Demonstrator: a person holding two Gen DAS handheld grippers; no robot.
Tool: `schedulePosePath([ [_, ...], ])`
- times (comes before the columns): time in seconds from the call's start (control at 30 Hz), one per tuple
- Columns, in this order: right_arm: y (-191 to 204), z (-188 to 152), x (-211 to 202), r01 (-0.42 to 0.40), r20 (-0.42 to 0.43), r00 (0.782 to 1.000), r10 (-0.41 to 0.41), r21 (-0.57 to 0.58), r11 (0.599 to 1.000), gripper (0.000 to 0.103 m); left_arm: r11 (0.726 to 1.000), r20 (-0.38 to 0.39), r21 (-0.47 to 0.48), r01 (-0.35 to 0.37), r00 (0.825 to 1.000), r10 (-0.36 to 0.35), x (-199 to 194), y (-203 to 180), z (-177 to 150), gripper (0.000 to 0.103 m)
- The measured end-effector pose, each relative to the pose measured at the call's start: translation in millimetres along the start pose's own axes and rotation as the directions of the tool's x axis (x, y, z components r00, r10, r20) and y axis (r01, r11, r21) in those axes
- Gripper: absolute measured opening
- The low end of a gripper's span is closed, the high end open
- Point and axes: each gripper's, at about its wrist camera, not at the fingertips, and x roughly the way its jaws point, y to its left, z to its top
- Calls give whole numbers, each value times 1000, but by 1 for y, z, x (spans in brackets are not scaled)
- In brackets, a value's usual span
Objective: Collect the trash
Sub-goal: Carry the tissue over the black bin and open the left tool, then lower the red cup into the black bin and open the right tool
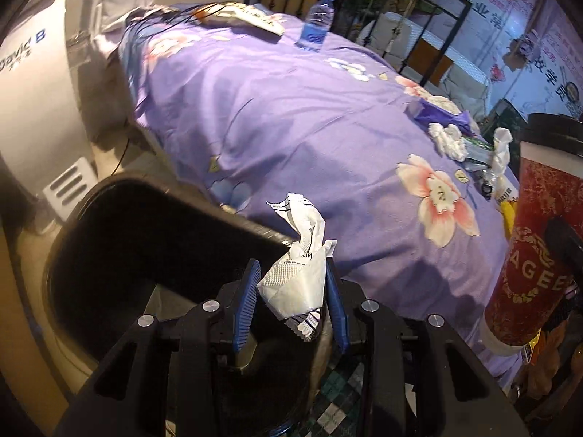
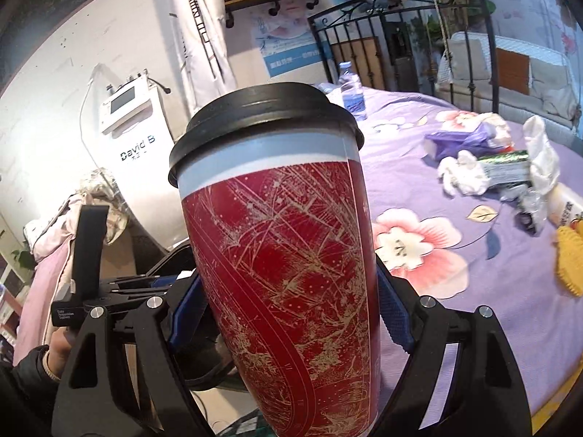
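Note:
My left gripper (image 1: 293,284) is shut on a crumpled white wrapper (image 1: 297,276) and holds it over the edge of a black trash bin (image 1: 153,240) beside the bed. My right gripper (image 2: 288,302) is shut on a tall red paper cup (image 2: 288,247) with a black lid, held upright; the cup also shows in the left wrist view (image 1: 528,255). More trash lies on the purple bedspread (image 1: 291,116): crumpled white tissues (image 2: 462,174), a green wrapper (image 2: 506,165) and a purple packet (image 2: 462,138).
A clear water bottle (image 1: 317,22) stands at the far end of the bed by a snack bag (image 1: 251,16). A white machine marked David B (image 2: 142,153) stands left of the bed. A black metal bed frame (image 2: 400,32) rises behind. A yellow object (image 2: 568,258) lies at right.

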Motion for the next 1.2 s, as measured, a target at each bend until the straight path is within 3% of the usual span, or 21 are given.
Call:
schedulePosePath([
  [0.1,13,-4,6,-10,-7,1000,10,-30,999,81,997,-58,-47,-65,996,63,12,26,-9,35],
  [0.23,19,-9,11,-24,-19,1000,23,-38,999,81,991,-165,-113,-68,985,49,38,50,-17,35],
  [0.33,23,-10,12,-25,-21,999,24,-45,999,81,987,-211,-74,-142,970,124,55,52,-20,36],
  [0.4,23,-11,11,-23,-22,1000,22,-53,998,81,986,-255,-84,-147,959,121,66,55,-23,39],
  [0.43,23,-12,12,-22,-24,999,21,-56,998,81,985,-279,-91,-147,953,116,70,56,-25,46],
  [0.47,23,-12,12,-21,-26,999,20,-57,998,81,985,-315,-85,-151,942,118,76,56,-26,61],
  [0.53,22,-13,14,-24,-31,999,22,-55,998,81,983,-342,-88,-164,931,125,80,57,-27,69],
  [0.7,24,-12,22,-43,-55,998,40,-62,997,81,981,-261,-139,-137,960,97,58,63,-24,77],
  [0.8,28,-9,33,-79,-80,994,74,-61,995,81,973,-157,-155,-173,976,148,33,65,-18,77],
  [0.87,33,-8,42,-113,-102,989,107,-57,992,81,961,-65,-173,-214,977,205,9,69,-17,80],
  [0.97,47,-5,60,-167,-147,977,157,-63,984,81,942,73,-224,-248,960,270,-28,75,-17,88],
  [1.1,79,1,94,-250,-230,947,223,-95,964,81,917,204,-284,-279,917,342,-70,85,-19,89],
  [1.2,112,1,131,-309,-334,908,253,-123,943,81,898,257,-319,-304,884,391,-84,90,-11,91],
])
